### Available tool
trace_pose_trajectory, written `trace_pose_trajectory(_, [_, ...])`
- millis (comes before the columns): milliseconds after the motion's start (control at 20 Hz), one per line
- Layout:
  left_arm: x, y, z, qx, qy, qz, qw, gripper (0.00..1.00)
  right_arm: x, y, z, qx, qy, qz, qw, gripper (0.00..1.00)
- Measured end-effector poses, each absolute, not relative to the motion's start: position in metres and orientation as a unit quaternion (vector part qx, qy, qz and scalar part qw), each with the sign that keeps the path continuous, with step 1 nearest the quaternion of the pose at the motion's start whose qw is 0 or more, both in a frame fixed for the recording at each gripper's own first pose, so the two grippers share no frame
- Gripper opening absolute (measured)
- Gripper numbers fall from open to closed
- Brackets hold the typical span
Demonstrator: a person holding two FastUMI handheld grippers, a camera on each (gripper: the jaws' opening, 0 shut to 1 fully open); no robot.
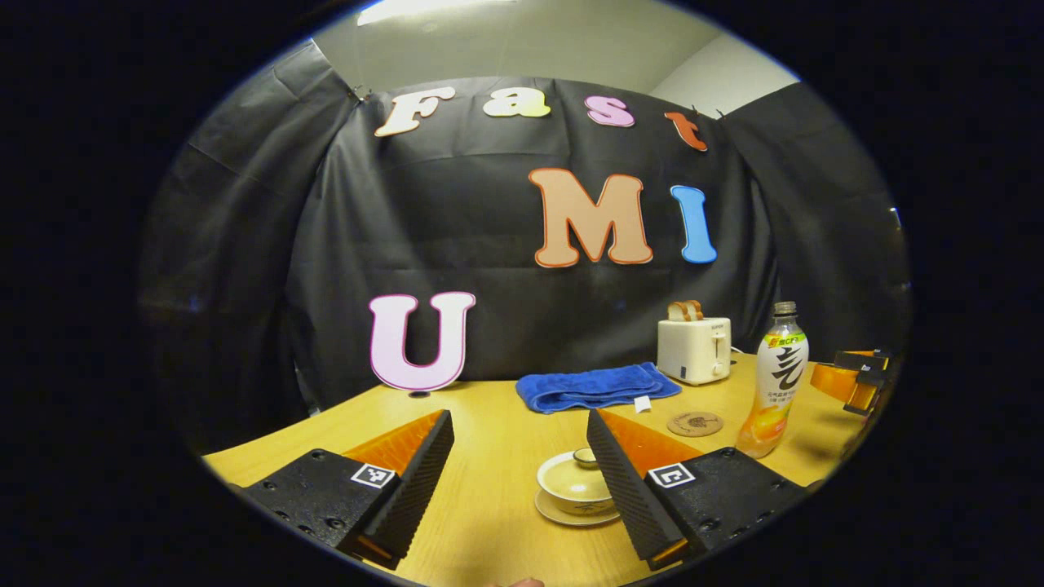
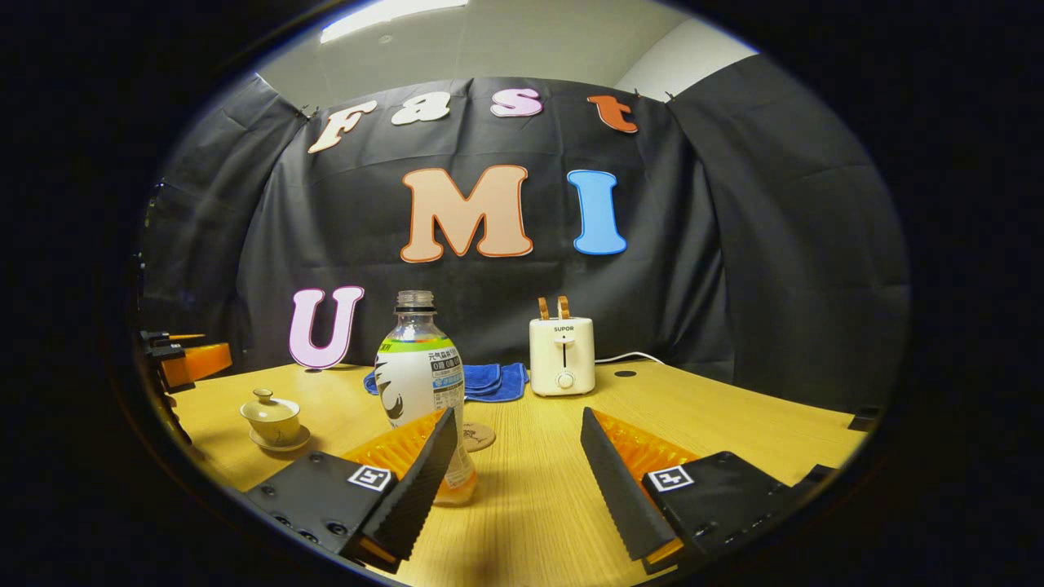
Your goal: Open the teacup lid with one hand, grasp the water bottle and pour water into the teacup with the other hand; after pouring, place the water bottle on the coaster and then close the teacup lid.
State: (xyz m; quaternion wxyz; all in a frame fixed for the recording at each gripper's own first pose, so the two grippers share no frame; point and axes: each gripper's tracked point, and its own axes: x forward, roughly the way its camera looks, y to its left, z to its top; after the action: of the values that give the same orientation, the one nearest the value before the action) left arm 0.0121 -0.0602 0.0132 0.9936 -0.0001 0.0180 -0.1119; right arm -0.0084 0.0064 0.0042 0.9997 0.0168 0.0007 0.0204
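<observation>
Left gripper view gives us the left gripper (image 1: 519, 456) with its fingers spread wide, gripping nothing. Its right finger (image 1: 624, 481) covers the right edge of the teacup (image 1: 573, 483), which sits lidded on its saucer (image 1: 571, 514) on the wooden table (image 1: 481, 505). Whatever the cup holds is hidden by the lid (image 1: 585, 456). Farther right stands the water bottle (image 1: 775, 383), upright and uncapped, with the coaster (image 1: 695, 424) just beside it. We see orange liquid only near its base. At that view's right rim the other gripper is cut off.

Right gripper view shows the right gripper (image 2: 515, 461) released too, its left finger (image 2: 420, 481) masking the bottle's lower part. Behind lie a blue towel (image 2: 489, 381) and a toaster (image 2: 562, 356).
</observation>
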Motion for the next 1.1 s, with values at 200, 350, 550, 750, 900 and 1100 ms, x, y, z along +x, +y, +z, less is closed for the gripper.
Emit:
trace_pose_trajectory(200, [0.023,-0.078,0.005,-0.009,0.053,-0.130,0.990,0.96,-0.012,-0.008,0.012,0.018,-0.003,0.012,1.000,0.97])
trace_pose_trajectory(350, [0.027,-0.097,-0.005,0.000,0.078,-0.155,0.985,0.96,-0.014,-0.019,0.016,0.019,-0.005,0.005,1.000,0.98])
trace_pose_trajectory(550, [0.029,-0.115,-0.018,0.004,0.104,-0.181,0.978,0.97,-0.015,-0.031,0.016,0.027,-0.003,-0.006,1.000,0.97])
trace_pose_trajectory(750, [0.030,-0.123,-0.028,0.009,0.124,-0.193,0.973,0.96,-0.013,-0.034,0.013,0.030,0.003,-0.008,1.000,0.97])
trace_pose_trajectory(900, [0.029,-0.125,-0.037,0.006,0.137,-0.201,0.970,0.86,-0.012,-0.033,0.014,0.030,0.002,-0.005,1.000,0.97])
trace_pose_trajectory(1100, [0.030,-0.121,-0.046,0.012,0.150,-0.198,0.969,0.77,-0.008,-0.027,0.015,0.032,0.001,0.003,0.999,0.97])
